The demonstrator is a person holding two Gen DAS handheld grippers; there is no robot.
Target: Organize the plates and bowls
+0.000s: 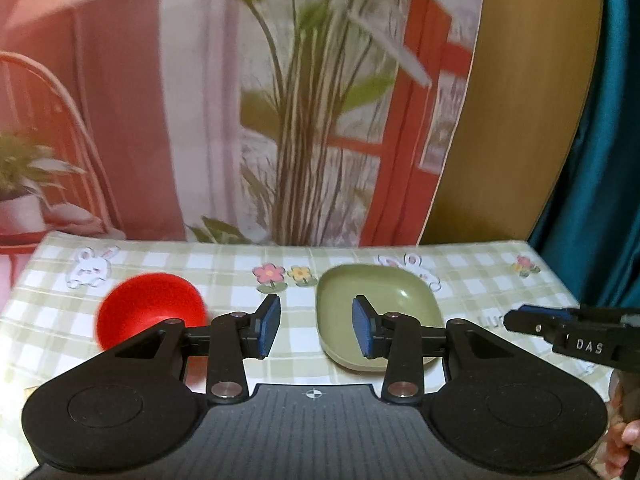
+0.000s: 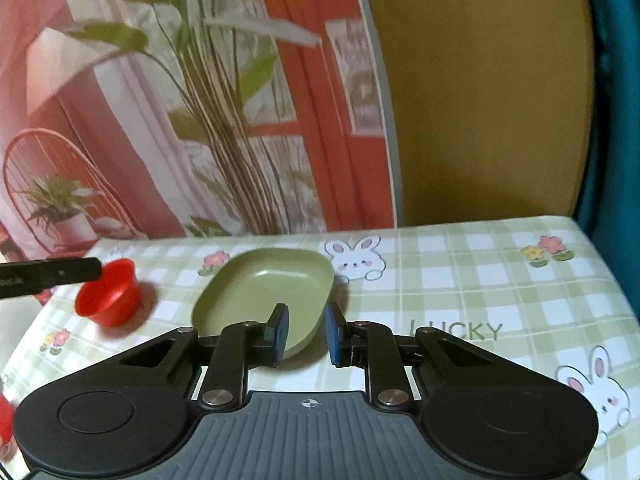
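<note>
Hovering over the checked cloth (image 1: 224, 264), the left gripper (image 1: 316, 326) has its jaws apart with nothing between them. A red bowl (image 1: 148, 304) sits just left of the left jaw. A green plate (image 1: 396, 296) lies ahead of the right jaw, which overlaps its near left edge in view.

The right gripper (image 2: 306, 330) has its jaws apart by a narrow gap, gripping nothing. The plate (image 2: 256, 284) lies ahead of the left jaw, its near right rim before the gap. The bowl (image 2: 110, 294) stands well left, apart from the plate.
</note>
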